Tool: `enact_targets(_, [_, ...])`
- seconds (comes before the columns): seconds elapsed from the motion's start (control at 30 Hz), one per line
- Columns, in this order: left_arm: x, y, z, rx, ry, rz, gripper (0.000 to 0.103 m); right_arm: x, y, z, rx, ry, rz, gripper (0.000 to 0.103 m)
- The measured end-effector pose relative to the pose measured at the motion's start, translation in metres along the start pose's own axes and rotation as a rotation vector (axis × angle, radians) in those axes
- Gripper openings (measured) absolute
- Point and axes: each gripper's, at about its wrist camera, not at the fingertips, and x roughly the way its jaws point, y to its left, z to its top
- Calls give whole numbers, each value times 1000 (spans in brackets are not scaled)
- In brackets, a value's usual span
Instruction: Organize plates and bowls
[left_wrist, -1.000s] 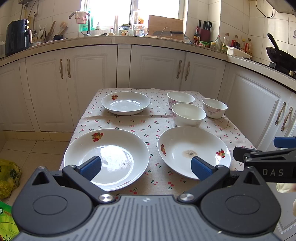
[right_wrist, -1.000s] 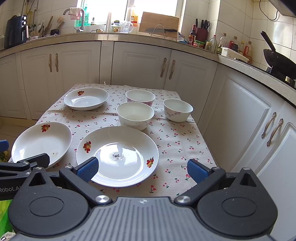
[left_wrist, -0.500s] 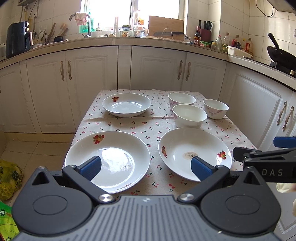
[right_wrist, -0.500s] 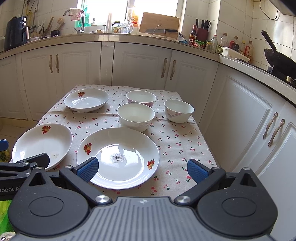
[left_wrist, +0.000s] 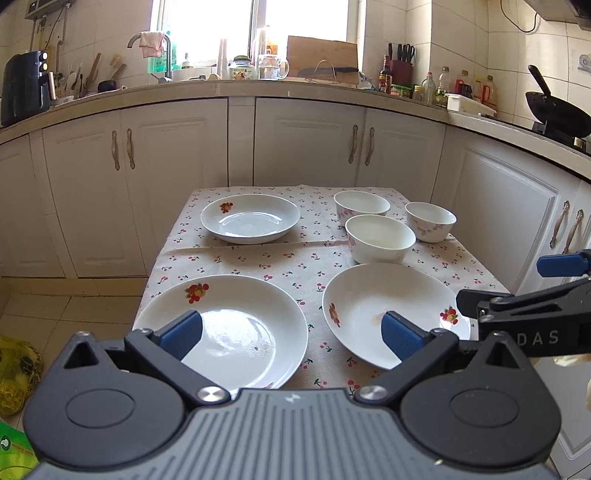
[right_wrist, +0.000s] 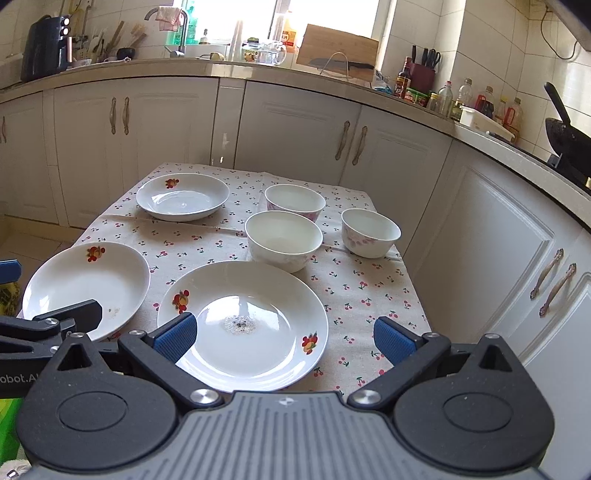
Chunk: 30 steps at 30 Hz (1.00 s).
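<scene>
Both the left hand-held gripper (left_wrist: 290, 330) and the right hand-held gripper (right_wrist: 282, 334) hang spread wide and empty. The glazed plates (right_wrist: 242, 325) look stiff, slick and breakable, so a rim pinch seems safest.

Each gripper, the left gripper (left_wrist: 291, 334) and the right gripper (right_wrist: 284, 339), has a ribbed grey body, two round black housings, silver pivot screws, and black fingers (left_wrist: 400, 336) tipped with blue textured pads (right_wrist: 176, 336). White lettering marks their sides.
</scene>
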Motion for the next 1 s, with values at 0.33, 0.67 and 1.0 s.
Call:
enact_targets(0.33, [17,11,7,3,-1,-48,102,22,5,17,-27,3,45,103])
enact_targets(0.67, [29,38,-5,80,31,-58,102,45,-13,51,49,-78,323,103])
enact_targets(1.0, [38,82,-47,92,176,-34,102,84,37,54,-81,17,494,103])
